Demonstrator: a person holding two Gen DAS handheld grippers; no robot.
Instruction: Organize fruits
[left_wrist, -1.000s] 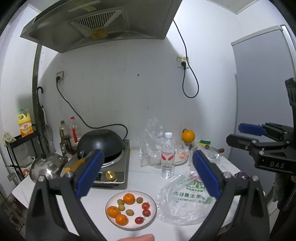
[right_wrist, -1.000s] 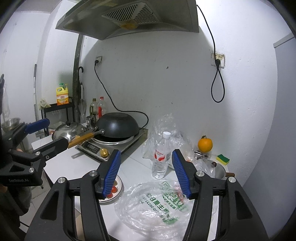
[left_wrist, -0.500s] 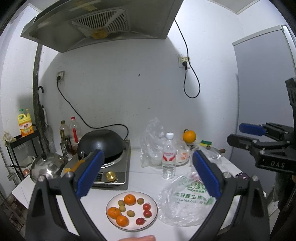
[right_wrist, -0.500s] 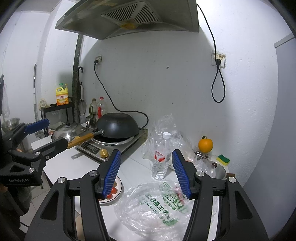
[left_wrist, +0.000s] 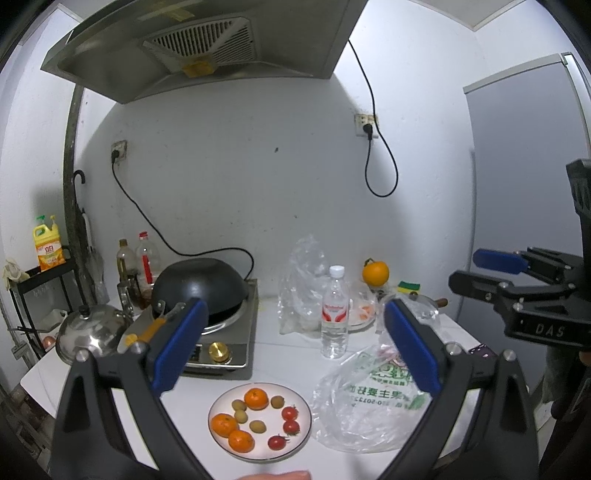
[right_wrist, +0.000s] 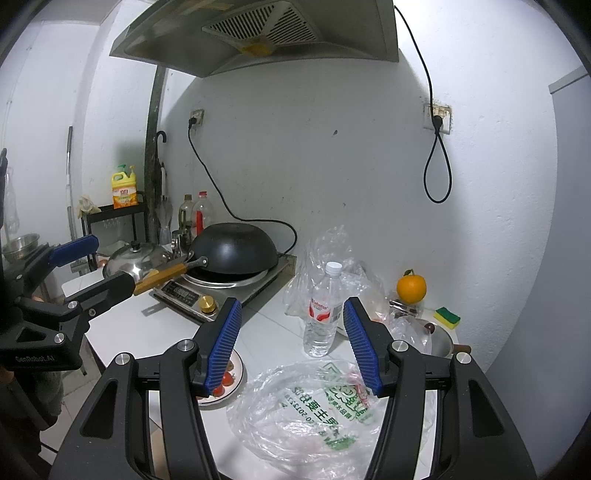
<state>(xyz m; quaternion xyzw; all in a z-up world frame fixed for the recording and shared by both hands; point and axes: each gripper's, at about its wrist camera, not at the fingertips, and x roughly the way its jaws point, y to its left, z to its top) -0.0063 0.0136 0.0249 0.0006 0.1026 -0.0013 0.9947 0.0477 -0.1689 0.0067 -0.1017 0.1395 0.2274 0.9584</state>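
Observation:
A white plate near the counter's front edge holds three mandarins, several green fruits and three cherry tomatoes. A clear plastic bag with green print lies right of the plate; it also shows in the right wrist view. My left gripper is open and empty, held above the plate. My right gripper is open and empty, above the bag; the plate's edge shows behind its left finger. A large orange sits at the back right.
A water bottle stands mid-counter beside another crumpled clear bag. A black wok sits on the induction cooker at left, next to a steel pot lid. A sponge and a steel bowl are at the right.
Both views have barely shifted; the scene sits slightly higher and right in the left wrist view. Both grippers stay open and nothing has been touched.

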